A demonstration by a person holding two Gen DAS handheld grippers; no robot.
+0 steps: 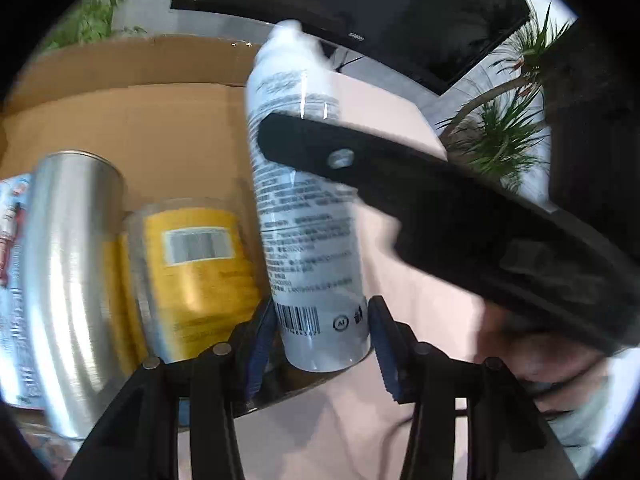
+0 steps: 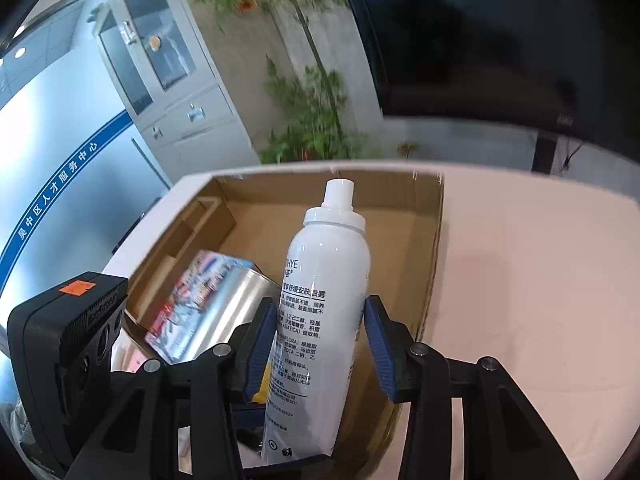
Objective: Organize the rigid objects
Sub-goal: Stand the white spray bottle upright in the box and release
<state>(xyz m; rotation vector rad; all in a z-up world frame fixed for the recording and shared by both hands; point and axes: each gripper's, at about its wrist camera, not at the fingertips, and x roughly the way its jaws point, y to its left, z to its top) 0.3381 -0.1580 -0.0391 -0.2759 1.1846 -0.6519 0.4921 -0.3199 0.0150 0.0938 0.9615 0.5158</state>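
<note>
A white spray bottle [image 1: 308, 208] with printed text stands upright between the blue pads of both grippers, over the near side of an open cardboard box [image 1: 132, 108]. My left gripper [image 1: 320, 344] holds its base. My right gripper [image 2: 320, 344] is shut around the bottle's [image 2: 320, 300] middle, and one of its black fingers [image 1: 360, 164] crosses the bottle in the left wrist view. In the box [image 2: 432, 248] lie a silver can [image 1: 68, 272], a yellow-labelled jar [image 1: 196, 276] and a colourful printed pack [image 2: 192, 292].
The box sits on a pale pink table [image 2: 540, 300]. Potted plants [image 2: 312, 112] and a dark monitor [image 2: 500, 40] stand behind it. A grey cabinet [image 2: 172, 80] is at the far left. The left gripper's black camera body [image 2: 68, 340] is close on the left.
</note>
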